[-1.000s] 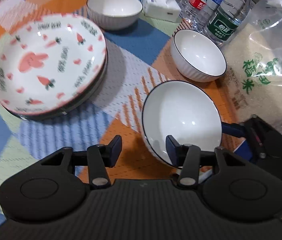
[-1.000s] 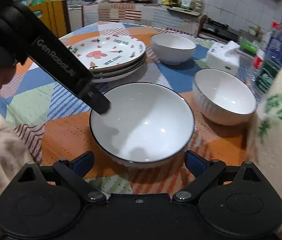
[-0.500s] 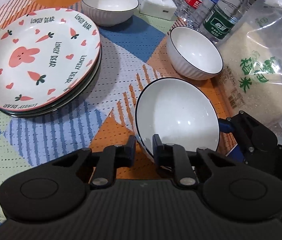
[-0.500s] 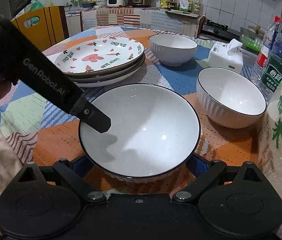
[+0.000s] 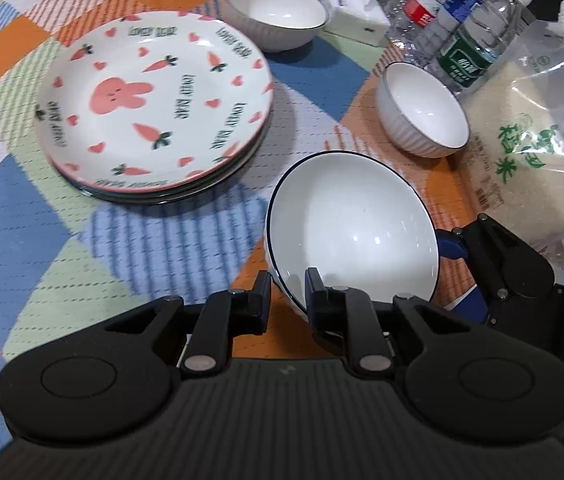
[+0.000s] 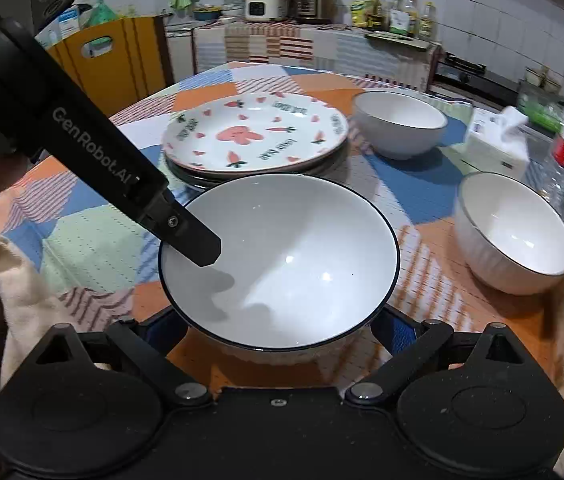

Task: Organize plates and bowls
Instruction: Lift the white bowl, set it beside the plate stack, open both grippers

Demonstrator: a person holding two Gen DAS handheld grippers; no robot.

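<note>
A large white bowl with a dark rim is held from two sides. My left gripper is shut on its near rim, one finger inside and one outside. In the right wrist view the left gripper's finger reaches into the large white bowl from the left. My right gripper clasps the bowl's lower wall, with its blue pads against both sides under the rim. A stack of rabbit-and-carrot plates lies just behind the bowl. Two smaller white bowls stand on the patchwork tablecloth.
A tissue box, several water bottles and a clear bag of rice crowd the table's right side. A cream cloth hangs at the near left edge. A kitchen counter with cookers stands behind the table.
The left jaws closed onto the bowl's rim. The right gripper came in around the bowl and narrowed on it. Both grippers and the bowl have shifted toward the plate stack.
</note>
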